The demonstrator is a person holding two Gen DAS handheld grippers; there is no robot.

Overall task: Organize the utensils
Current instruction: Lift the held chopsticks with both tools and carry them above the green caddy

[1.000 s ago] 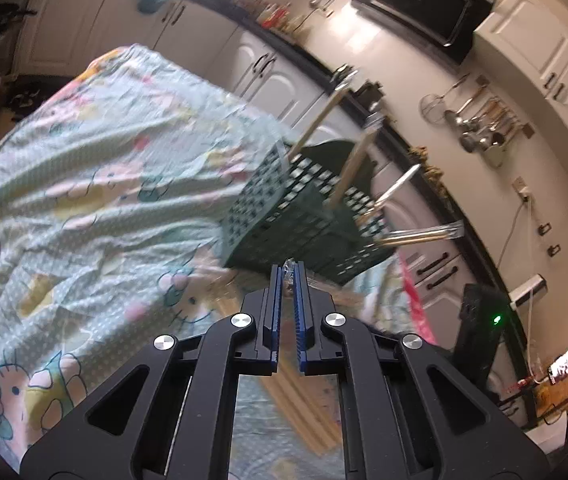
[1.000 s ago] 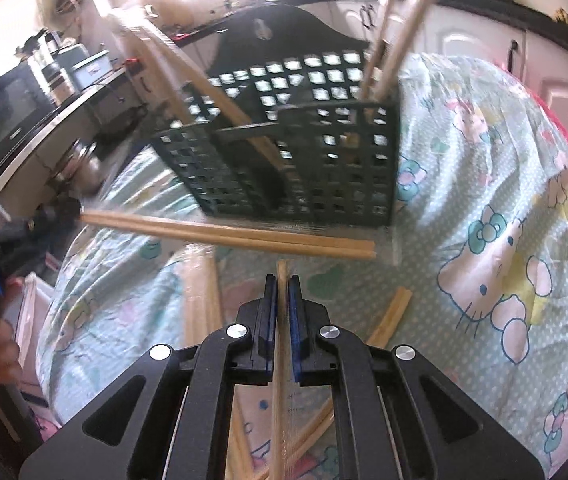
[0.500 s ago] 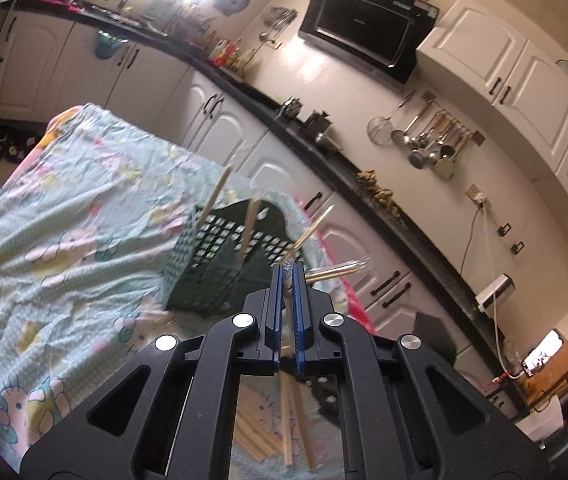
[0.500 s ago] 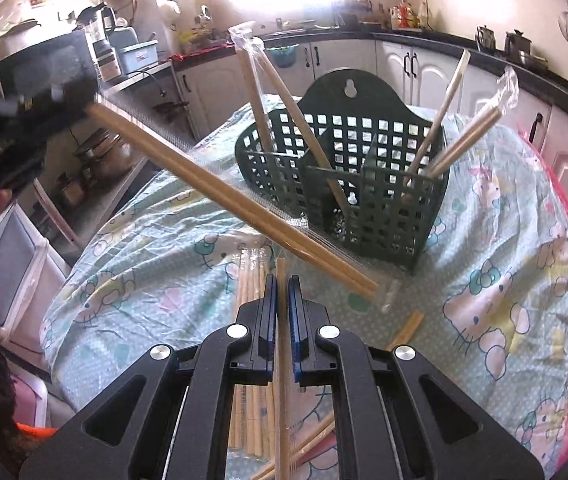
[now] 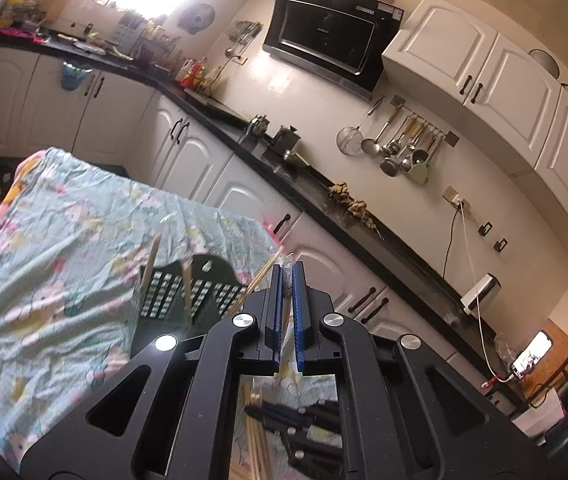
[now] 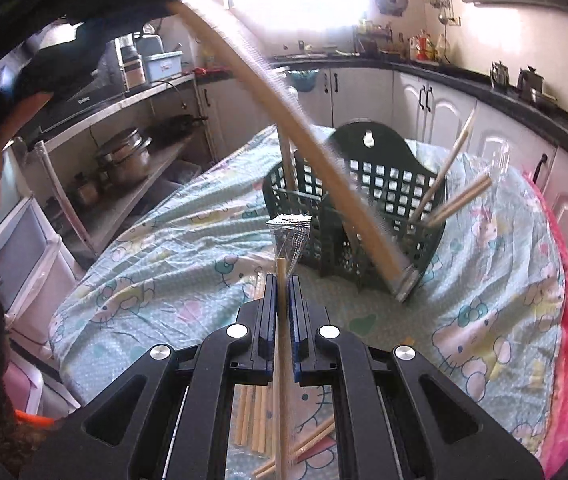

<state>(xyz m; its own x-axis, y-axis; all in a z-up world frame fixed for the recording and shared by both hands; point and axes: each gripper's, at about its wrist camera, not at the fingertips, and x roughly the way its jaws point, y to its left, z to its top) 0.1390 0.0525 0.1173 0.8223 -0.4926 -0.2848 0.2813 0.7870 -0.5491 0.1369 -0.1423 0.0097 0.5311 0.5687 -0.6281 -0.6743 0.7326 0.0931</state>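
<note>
Both grippers are carrying wrapped chopsticks toward the basket [image 6: 358, 208], which stands on the cloth [image 6: 172, 264] at centre frame in the right view. The right gripper [image 6: 283, 312] is clamped on one pair [image 6: 282, 360] running up between its jaws. The left gripper [image 6: 84, 12], blurred at upper left there, is closed on a long pair [image 6: 296, 128] slanting down toward the basket's front.

Next, I judge, each pair must be tipped end-down over a compartment and released.

The left view shows its own jaws [image 5: 286, 312] together with only a wrapper tip; the stick itself appears only in the right view, as do the loose chopsticks [image 6: 252, 416] at the bottom.
</note>
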